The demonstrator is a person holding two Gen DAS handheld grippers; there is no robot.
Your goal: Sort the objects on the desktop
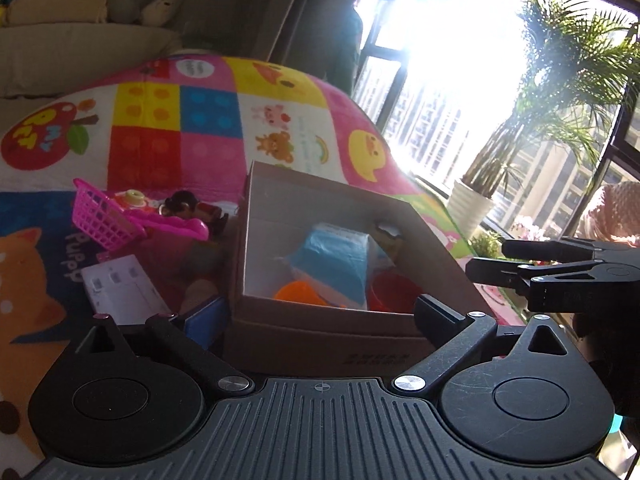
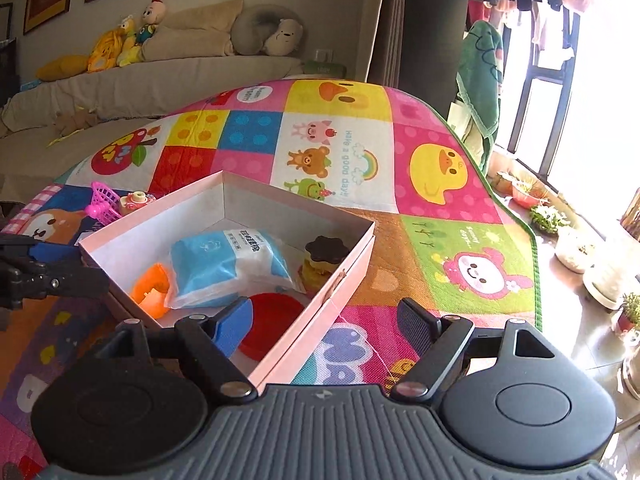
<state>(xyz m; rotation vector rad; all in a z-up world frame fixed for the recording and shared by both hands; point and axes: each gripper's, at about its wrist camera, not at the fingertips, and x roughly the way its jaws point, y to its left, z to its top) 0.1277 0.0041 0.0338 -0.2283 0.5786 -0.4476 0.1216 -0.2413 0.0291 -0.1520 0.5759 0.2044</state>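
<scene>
The left gripper point(image 1: 310, 316) hangs with its fingers spread wide and nothing between the pads; the near wall of the open cardboard box point(image 1: 320, 334) sits just ahead of them, filling the gap. The right gripper point(image 2: 324, 320) also has its fingers apart and empty, the left finger with its blue pad point(image 2: 232, 326) over the box's near corner, the right finger outside the box above the play mat point(image 2: 440, 208).

Inside the box point(image 2: 352, 268), straight ahead of the left finger of the right gripper, lies a blue and white packet point(image 2: 228, 268). Its long axis runs slantwise across the box floor, the white labelled end pointing away from the fingers toward the far right wall, the blue end nearer the left wall. A red round lid point(image 2: 272, 324) lies flat just beyond the blue pad, an orange piece point(image 2: 150, 290) rests against the packet's left end, and a stacked toy with a dark top point(image 2: 322, 260) stands upright in the right corner.

Outside the box, well ahead and left of the left gripper's fingers, a pink toy basket point(image 1: 104, 216) lies tipped on its side on the mat, with a small figure point(image 1: 192, 206) just beside it. A white flat box point(image 1: 120, 288) lies close before the left finger, long axis slanting away
</scene>
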